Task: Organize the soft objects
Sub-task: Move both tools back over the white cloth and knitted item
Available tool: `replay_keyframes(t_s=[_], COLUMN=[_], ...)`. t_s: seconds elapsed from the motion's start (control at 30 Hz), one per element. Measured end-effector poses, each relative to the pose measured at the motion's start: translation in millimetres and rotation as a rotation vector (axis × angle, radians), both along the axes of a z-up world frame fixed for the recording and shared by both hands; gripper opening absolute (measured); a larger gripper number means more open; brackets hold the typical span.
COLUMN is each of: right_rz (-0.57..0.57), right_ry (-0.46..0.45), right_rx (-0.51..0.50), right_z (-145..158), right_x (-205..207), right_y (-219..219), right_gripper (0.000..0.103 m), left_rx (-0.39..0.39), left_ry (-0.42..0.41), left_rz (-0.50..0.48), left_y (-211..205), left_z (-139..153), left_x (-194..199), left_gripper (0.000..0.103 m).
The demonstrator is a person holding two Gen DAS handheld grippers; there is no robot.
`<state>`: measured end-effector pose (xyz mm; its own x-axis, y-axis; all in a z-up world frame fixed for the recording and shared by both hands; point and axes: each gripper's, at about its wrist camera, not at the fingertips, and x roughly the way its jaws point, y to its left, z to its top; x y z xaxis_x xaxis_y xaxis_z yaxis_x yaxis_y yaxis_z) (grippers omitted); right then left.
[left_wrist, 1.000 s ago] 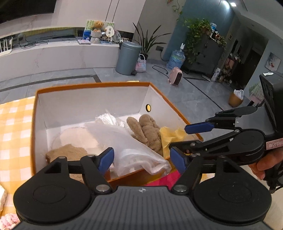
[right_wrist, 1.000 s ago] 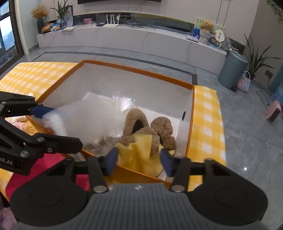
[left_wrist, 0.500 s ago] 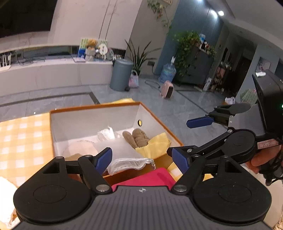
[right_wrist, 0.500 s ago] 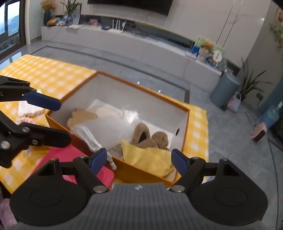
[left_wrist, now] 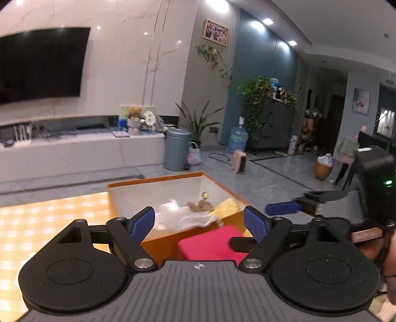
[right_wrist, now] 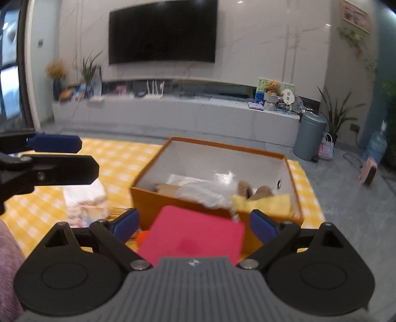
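Both hand-held grippers point(left_wrist: 199, 221) point(right_wrist: 195, 224) drew back, jaws just widened, box point(right_wrist: 173, 205) ahead.

A large black flat television point(right_wrist: 163, 31) is mounted on a pale marble-veined wall point(right_wrist: 272, 49). Below it, a long low white console point(right_wrist: 173, 114) is run along the wall, and a grey cylindrical lidded bin point(left_wrist: 177, 149) is set at its right end on the glossy grey tiled floor point(left_wrist: 269, 178). A dark cabinet draped in green trailing plants point(left_wrist: 269, 119) is placed against a blue-grey wall point(left_wrist: 259, 62). Round recessed ceiling lights point(left_wrist: 267, 21) are lit. A window point(right_wrist: 8, 74) is seen at the far left.
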<state>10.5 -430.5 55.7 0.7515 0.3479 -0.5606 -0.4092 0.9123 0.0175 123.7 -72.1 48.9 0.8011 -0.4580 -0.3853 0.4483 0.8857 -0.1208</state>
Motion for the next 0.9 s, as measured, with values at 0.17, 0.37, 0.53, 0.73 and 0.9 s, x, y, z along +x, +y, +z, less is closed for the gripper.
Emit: replay_keyframes(t_s=[0.17,0.37,0.53,0.73,0.9], right_rz=[-0.059,-0.104,-0.084,-0.004,0.072], right_ry=[-0.05,-0.053,-0.029,-0.01,-0.01], right_rx=[0.023,0.051,0.06,0.019,-0.005], right_z=[-18,-35,-48,-59,-64], right_x=[-45,-73,-86,-89,-88], right_y=[14,30,49,80,103], right_gripper=[0.094,0.094,0.094,0.094,0.094], left_rx=[0.031,0.045,0.038,0.049,0.055], left_ry=[-0.003,0.048,0.105,0.156,0.178], left_rz=[0.039,0.086,0.13,0.196,0.221], left_y=[20,48,75,98,116], left_z=[-17,-37,-51,-62,-67], left_x=[-26,-47,-58,-60,-58], left_gripper=[0.095,0.095,0.095,0.095,0.095])
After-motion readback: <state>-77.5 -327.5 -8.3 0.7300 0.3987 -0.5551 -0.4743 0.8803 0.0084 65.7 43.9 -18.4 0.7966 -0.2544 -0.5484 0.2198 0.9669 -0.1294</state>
